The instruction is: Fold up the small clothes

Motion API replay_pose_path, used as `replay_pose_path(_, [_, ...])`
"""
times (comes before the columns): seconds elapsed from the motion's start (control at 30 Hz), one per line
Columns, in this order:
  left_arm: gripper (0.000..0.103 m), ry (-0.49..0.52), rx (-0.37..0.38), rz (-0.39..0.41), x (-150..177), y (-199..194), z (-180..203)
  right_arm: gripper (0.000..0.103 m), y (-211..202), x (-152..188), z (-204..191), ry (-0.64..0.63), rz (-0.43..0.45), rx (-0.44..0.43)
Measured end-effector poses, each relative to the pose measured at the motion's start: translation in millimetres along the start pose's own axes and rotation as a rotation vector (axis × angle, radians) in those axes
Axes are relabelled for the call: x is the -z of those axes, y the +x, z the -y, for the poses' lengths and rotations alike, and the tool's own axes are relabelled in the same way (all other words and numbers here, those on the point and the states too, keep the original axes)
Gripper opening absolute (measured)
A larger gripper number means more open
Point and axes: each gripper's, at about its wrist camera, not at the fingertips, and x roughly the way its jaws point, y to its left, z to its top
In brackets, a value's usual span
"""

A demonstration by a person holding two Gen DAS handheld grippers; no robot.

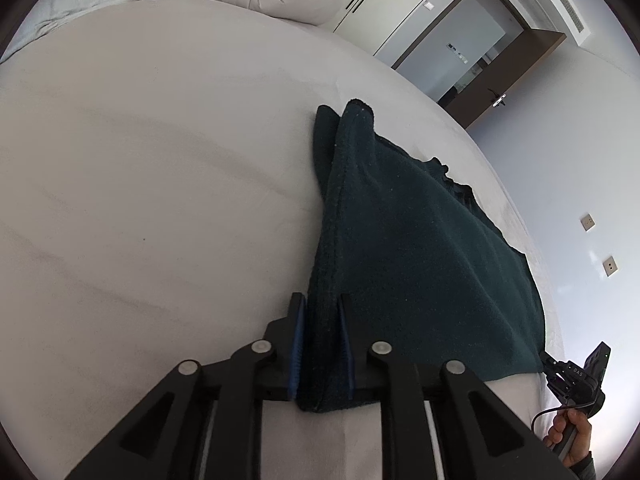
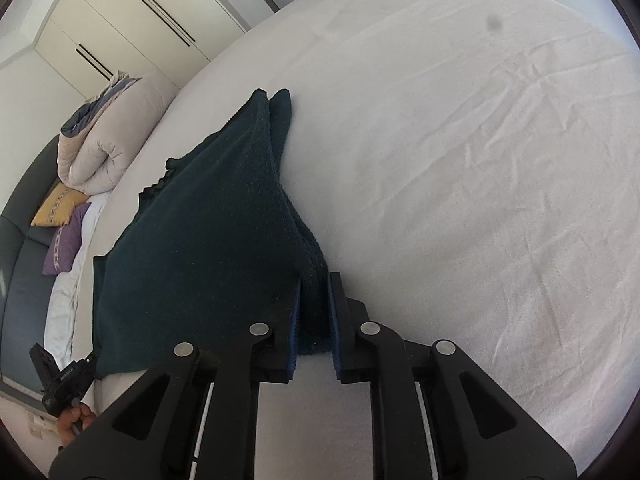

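Note:
A dark teal knit garment [image 1: 420,248] lies on the white bed sheet [image 1: 140,200], stretched between both grippers. My left gripper [image 1: 322,304] is shut on one near corner of it; the cloth bunches between the blue pads. My right gripper [image 2: 314,280] is shut on the other near corner of the same garment [image 2: 208,224]. The held edge is lifted a little; the far end rests on the sheet [image 2: 460,160] with two pointed ends. Each gripper shows small at the edge of the other's view: the right gripper [image 1: 576,376], the left gripper [image 2: 64,380].
A rolled beige duvet [image 2: 104,144] lies at the head of the bed, with yellow [image 2: 60,208] and purple [image 2: 66,240] pillows. White wardrobes [image 2: 132,20] and an open brown door [image 1: 500,92] stand beyond the bed.

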Motion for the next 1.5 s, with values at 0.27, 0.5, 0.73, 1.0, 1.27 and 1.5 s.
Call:
replay_pose_path(0.27, [0.045,0.154,-0.084,0.11,-12,-40,53,0.03,-41,8,-33,-0.007,0.103,-0.061])
replay_pose_path(0.5, [0.047,0.282,-0.051,0.015,-12,25,122,0.03,28,17,-124,-0.024,-0.104,-0.348])
replay_pose_path(0.73, [0.043,0.336,-0.158,-0.044,8,55,114,0.029,114,35,-161,0.003,-0.275,-0.403])
replay_pose_path(1.0, [0.043,0.365,-0.18,-0.042,18,50,111,0.021,78,11,-67,0.224,-0.036,-0.379])
replay_pose_path(1.27, [0.043,0.377,-0.194,-0.036,22,48,112,0.026,21,-3,14,0.4,0.18,-0.216])
replay_pose_path(1.5, [0.043,0.379,-0.194,-0.032,22,50,112,0.027,15,-6,-37,0.31,0.165,-0.264])
